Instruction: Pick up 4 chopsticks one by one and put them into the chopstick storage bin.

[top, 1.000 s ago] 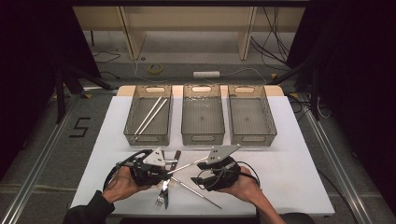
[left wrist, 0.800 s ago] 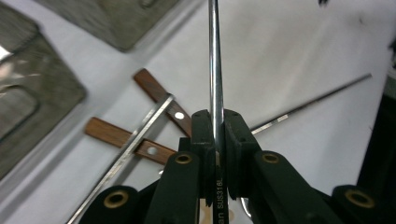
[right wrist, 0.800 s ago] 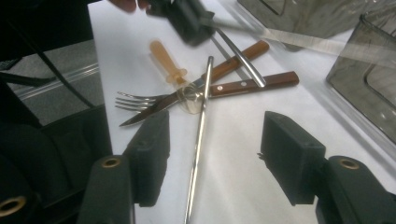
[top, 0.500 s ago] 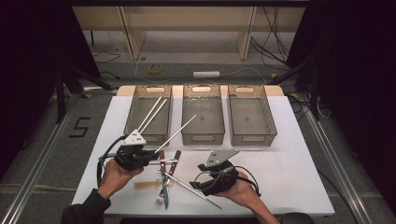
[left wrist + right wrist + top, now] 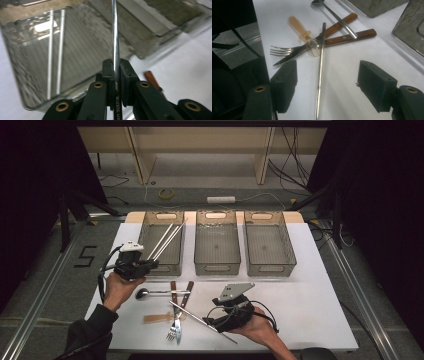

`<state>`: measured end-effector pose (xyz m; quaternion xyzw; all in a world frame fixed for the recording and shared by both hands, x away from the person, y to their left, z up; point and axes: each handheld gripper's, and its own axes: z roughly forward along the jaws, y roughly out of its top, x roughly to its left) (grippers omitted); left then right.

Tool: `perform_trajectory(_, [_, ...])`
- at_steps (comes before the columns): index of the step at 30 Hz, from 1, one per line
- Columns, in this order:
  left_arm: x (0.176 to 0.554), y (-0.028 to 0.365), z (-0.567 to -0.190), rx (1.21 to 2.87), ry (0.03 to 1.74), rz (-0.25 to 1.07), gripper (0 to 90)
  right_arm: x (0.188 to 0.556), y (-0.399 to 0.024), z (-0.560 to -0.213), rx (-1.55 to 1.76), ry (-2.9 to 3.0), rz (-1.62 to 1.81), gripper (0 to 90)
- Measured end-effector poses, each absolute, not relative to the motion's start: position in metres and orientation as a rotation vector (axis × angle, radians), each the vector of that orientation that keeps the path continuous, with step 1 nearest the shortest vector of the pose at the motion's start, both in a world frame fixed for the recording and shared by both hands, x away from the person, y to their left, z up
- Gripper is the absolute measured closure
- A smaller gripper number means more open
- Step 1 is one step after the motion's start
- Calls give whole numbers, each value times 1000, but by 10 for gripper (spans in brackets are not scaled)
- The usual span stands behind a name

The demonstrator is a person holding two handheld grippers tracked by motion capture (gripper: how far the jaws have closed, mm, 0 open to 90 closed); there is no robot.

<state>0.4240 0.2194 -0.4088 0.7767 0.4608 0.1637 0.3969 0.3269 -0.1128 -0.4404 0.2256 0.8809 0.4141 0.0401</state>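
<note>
Between my left claw's [image 5: 115,75] pads sits one steel chopstick [image 5: 114,37], clenched tight, shaft running straight out ahead. Since a second ago that hand has carried it off the cutlery pile up to the left bin [image 5: 161,242], where two chopsticks [image 5: 167,240] already lie; the gripper view has the stick's far end over that bin's floor. Looks like a sort-by-type job, so next is lower and release beside the pair.

My right claw [image 5: 327,87] has just been opening: jaws wide, low over the desk [image 5: 310,285], the second loose chopstick [image 5: 320,75] lying between the pads, not pinched yet. It hasn't travelled, just lined up. Beyond it the fork [image 5: 280,51], knife [image 5: 317,45], spoon [image 5: 337,17] and small wooden utensil [image 5: 298,26] stay crossed near the front edge. Middle bin [image 5: 216,242] and right bin [image 5: 269,242] hold nothing.
</note>
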Motion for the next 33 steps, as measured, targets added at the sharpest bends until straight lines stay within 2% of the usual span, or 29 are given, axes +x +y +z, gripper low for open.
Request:
perform_trajectory(8, [458, 233, -411, 1944, 1259, 429, 835, 326, -112, -442, 683, 2711, 1257, 323])
perform_trajectory(16, [485, 230, -415, 1971, 1315, 418, 834, 325, -111, -442, 676, 2717, 1251, 323])
perform_trajectory(31, [510, 230, -428, 2018, 1431, 401, 827, 325, -111, -442, 665, 2727, 1244, 324])
perform_trajectory(33, [511, 229, -429, 2015, 1449, 409, 790, 325, -111, -442, 667, 2726, 1245, 323])
